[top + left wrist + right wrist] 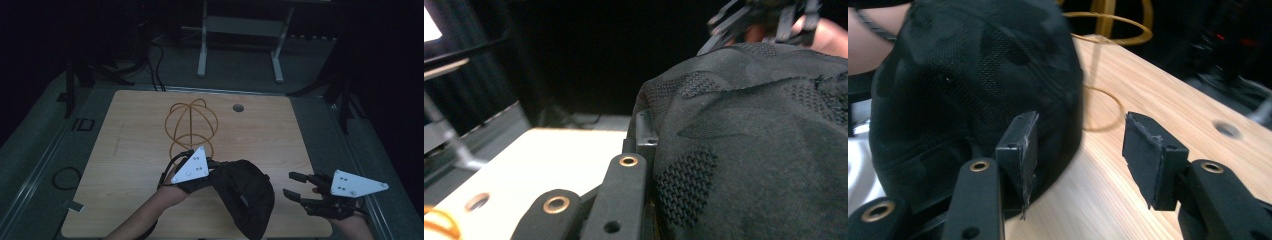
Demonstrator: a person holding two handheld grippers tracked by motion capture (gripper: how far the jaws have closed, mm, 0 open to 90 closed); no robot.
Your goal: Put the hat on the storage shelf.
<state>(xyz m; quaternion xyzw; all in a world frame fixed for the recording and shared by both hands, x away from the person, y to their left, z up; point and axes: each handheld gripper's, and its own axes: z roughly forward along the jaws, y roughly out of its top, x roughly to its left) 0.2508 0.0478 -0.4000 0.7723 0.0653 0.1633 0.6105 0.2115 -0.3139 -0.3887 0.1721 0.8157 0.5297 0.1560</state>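
Near the bench's front edge: I see the black cap (243, 195), right of centre.
Left hand-held gripper (212, 175): I have it pinching the cap's left side.
Right hand-held gripper (295, 186): spread, nothing between the jaws, just right of the cap, apart from it.
Wire stand (192, 125): behind the cap, mid-bench.

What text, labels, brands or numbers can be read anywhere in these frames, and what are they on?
"ID": dark characters on the grey floor mat left of the wooden table; the reading is uncertain in the dim light.
Black cap: woven pattern in the fabric, no readable logo or word.
Grey plates on the left gripper and right gripper: screw holes, no lettering.
Gold wire stand: no marking.
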